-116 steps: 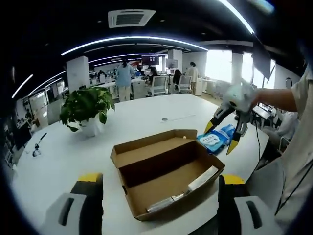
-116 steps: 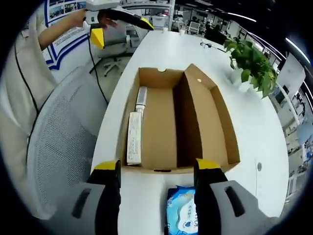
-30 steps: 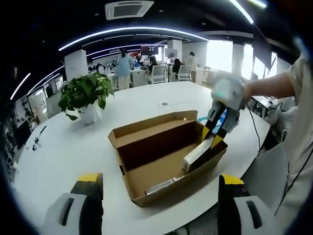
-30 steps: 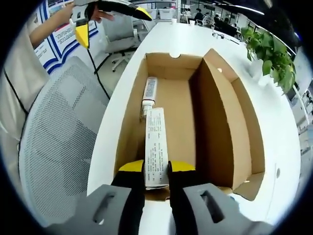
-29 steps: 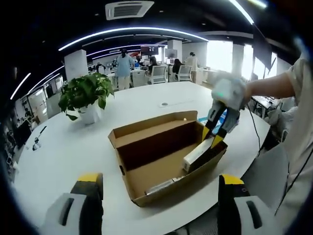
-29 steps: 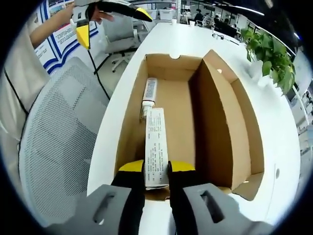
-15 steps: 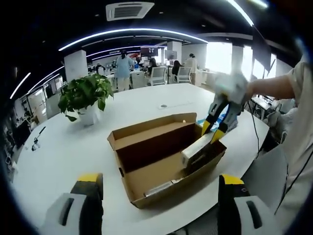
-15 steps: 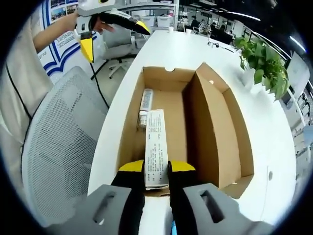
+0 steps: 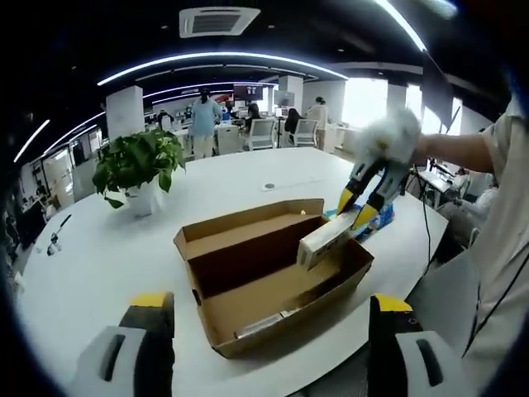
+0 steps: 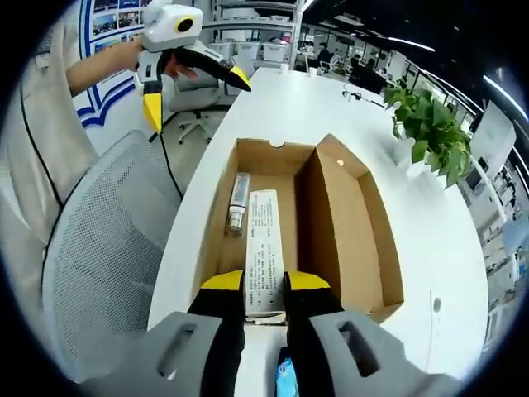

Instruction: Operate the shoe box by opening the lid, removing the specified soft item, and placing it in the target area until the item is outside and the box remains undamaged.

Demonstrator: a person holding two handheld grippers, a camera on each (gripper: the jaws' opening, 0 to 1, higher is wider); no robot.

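Office room with a long white desk (image 9: pixel 99 248). At mid-frame in the right gripper view, a white printed carton (image 10: pixel 263 252) is lifted above the open cardboard shoe box (image 10: pixel 339 231), pinched at its near end by the right hand-held gripper (image 10: pixel 264 289). Inside the box lies a small tube (image 10: pixel 237 203). The left hand-held gripper (image 10: pixel 194 83), upper left, is spread wide. A potted plant (image 9: pixel 136 169) stands beyond.

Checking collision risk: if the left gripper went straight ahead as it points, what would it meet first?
Probably the open box, which lies straight ahead between the left gripper's open fingers; depth is uncertain, so it might pass over the near wall.
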